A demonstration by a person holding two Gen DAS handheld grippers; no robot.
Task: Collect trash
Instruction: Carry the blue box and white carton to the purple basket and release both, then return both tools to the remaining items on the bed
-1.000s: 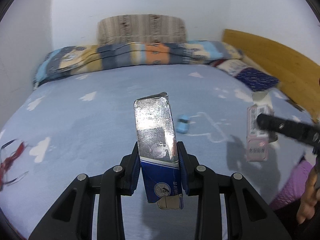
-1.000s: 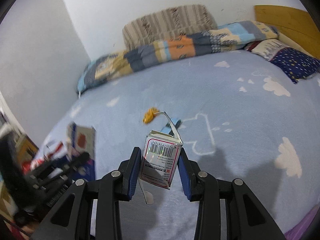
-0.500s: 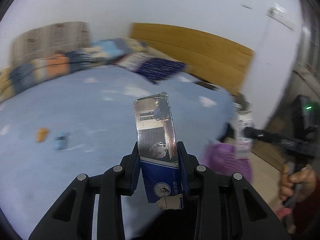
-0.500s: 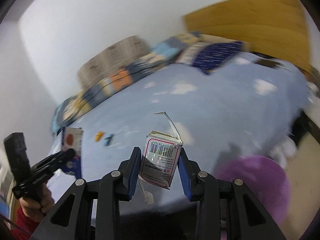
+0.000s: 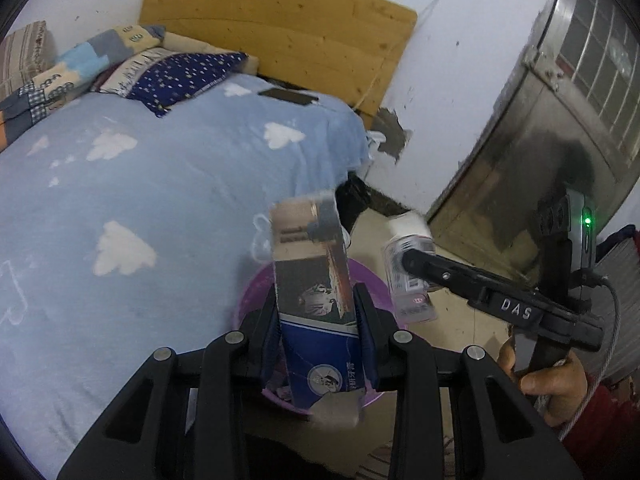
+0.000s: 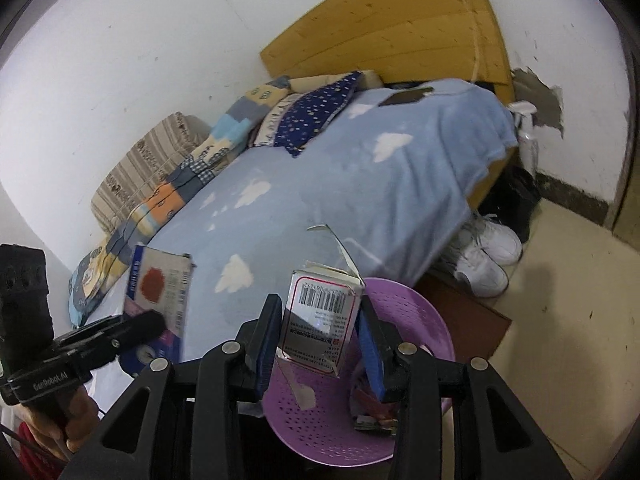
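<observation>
My left gripper (image 5: 318,320) is shut on a flattened blue and silver carton (image 5: 316,288) and holds it above the purple perforated basket (image 5: 256,292). My right gripper (image 6: 320,332) is shut on a small white and pink box with a barcode (image 6: 322,312), its torn flap up, over the same basket (image 6: 404,320), which stands on the floor beside the bed and holds some scraps (image 6: 372,416). The right gripper and its box (image 5: 408,280) show in the left wrist view. The left gripper's carton (image 6: 160,292) shows in the right wrist view.
A bed with a light blue cloud blanket (image 5: 140,200) fills the left. A wooden headboard (image 5: 288,28), pillows (image 5: 180,76) and a dark phone (image 5: 288,96) lie at its far end. White sneakers (image 6: 484,256) and a dark bag (image 6: 516,200) stand on the floor. A metal cabinet (image 5: 560,128) is at right.
Both grippers have swung right from over the bed to over the purple basket at the bedside, still holding the carton and the box. The small scraps on the blanket have left view.
</observation>
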